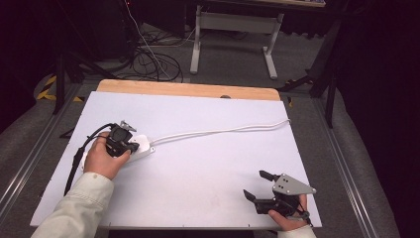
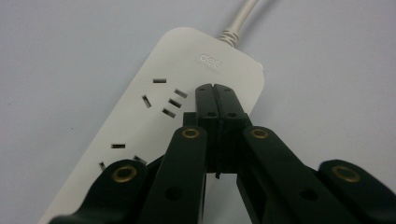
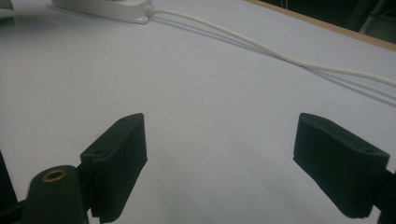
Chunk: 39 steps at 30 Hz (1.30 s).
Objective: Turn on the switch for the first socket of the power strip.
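Left gripper [image 2: 215, 88]: jaws clenched together, empty, tips over the power strip [image 2: 154, 116].
Right gripper [image 1: 257, 186]: jaws spread wide, empty, low at 5 o'clock on the table [image 1: 208, 163].
Power strip: at 9 o'clock, under the left hand [image 1: 101, 156].
Cord [image 1: 223, 131]: runs toward 2 o'clock.
Left gripper view: socket slots visible.

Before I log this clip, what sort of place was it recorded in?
Probably a lab or recording workshop, not a home: a white-topped table holding just a power strip, black cables loose on a grey carpeted floor, and the metal legs of another bench behind.
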### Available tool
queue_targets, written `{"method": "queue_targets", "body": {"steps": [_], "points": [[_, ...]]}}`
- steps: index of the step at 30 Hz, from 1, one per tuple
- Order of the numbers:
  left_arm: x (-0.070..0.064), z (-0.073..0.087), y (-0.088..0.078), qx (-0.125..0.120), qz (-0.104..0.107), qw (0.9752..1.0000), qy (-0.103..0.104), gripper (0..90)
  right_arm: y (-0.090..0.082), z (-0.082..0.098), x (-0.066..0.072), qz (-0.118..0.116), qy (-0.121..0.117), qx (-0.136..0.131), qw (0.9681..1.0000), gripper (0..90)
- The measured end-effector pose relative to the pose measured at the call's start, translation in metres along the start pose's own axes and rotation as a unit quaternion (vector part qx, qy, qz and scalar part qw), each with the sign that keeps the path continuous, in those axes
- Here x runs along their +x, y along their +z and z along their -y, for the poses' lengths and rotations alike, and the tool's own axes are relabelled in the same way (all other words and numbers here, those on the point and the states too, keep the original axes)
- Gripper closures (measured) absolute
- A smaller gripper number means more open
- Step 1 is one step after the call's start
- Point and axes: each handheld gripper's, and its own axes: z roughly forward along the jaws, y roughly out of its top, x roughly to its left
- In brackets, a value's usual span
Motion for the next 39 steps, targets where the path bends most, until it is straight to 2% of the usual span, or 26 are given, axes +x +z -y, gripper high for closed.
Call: {"method": "queue_targets", "body": {"steps": [3, 8, 16, 18, 30, 36, 39], "points": [[0.0006, 0.0019, 0.0004, -0.006, 0.009, 0.9999, -0.008, 90.0, 0.0000, 0.0001, -0.0001, 0.001, 0.001, 0.001, 1.0000, 17.7], [-0.0011, 0.0031, 0.0004, -0.008, 0.002, 0.9999, -0.006, 90.0, 0.0002, 0.0002, -0.0001, 0.001, 0.001, 0.001, 1.0000, 17.7], [-0.0016, 0.0046, 0.0009, -0.013, 0.002, 0.9998, -0.013, 90.0, -0.0001, 0.0003, 0.0003, 0.001, 0.002, 0.002, 1.0000, 17.8], [-0.0023, 0.0046, 0.0010, -0.014, -0.005, 0.9999, -0.007, 90.0, 0.0002, 0.0005, 0.0002, 0.001, 0.000, 0.002, 1.0000, 17.7], [-0.0036, 0.0049, 0.0016, -0.012, -0.006, 0.9999, -0.008, 90.0, -0.0001, 0.0006, 0.0010, 0.001, 0.002, 0.002, 1.0000, 17.8], [-0.0052, 0.0038, 0.0023, -0.008, -0.015, 0.9999, -0.002, 90.0, 0.0005, 0.0006, 0.0014, 0.000, 0.001, 0.004, 1.0000, 17.8], [-0.0050, 0.0046, 0.0023, -0.010, -0.011, 0.9999, -0.005, 90.0, 0.0004, 0.0007, 0.0014, 0.000, 0.001, 0.004, 1.0000, 17.7]]}}
